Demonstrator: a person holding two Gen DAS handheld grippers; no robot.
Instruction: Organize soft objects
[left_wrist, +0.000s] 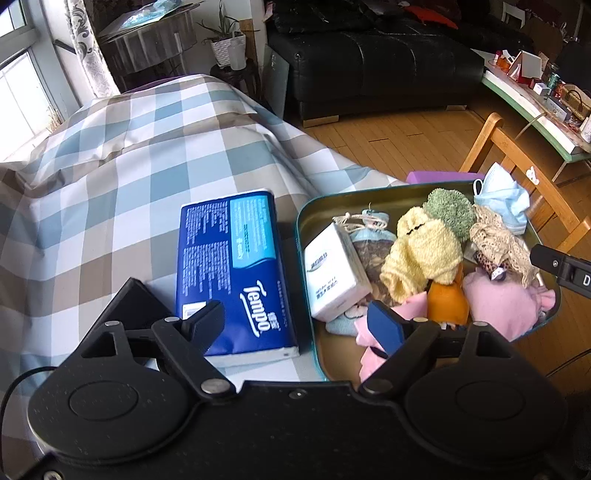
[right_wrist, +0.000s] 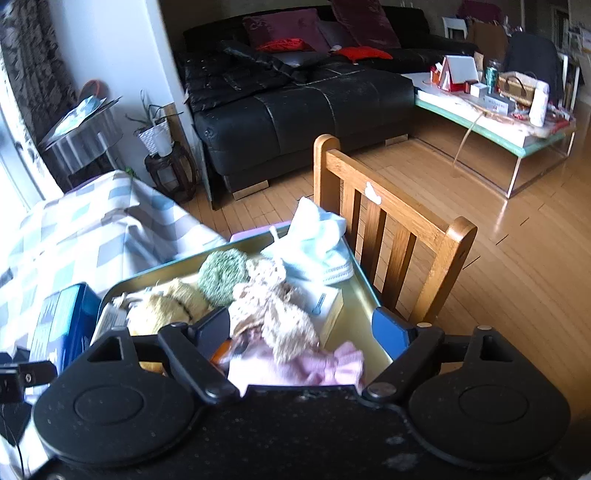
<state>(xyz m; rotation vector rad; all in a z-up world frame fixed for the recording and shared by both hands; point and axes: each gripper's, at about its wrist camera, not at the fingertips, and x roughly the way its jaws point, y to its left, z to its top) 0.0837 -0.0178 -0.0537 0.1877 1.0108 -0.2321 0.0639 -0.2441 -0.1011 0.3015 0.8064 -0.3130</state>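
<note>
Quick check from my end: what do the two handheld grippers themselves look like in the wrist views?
Both match: matte black bodies with two round discs, angled linkage arms with silver pivot pins, and blue pads on black fingers. The left gripper has a thin black cable at its lower left. The right gripper looks dusty, with pale specks. No hands or sleeves show.

The right tongs (right_wrist: 306, 328) stand open above a green tin tray (right_wrist: 364, 295), nothing pressed between their pads. In the tray lie a beige lace piece (right_wrist: 273, 314), a green knitted ball (right_wrist: 221, 275), pink cloth (right_wrist: 295, 365) and a pale blue face mask (right_wrist: 314, 243). A wooden chair (right_wrist: 391, 229) stands just behind.
</note>
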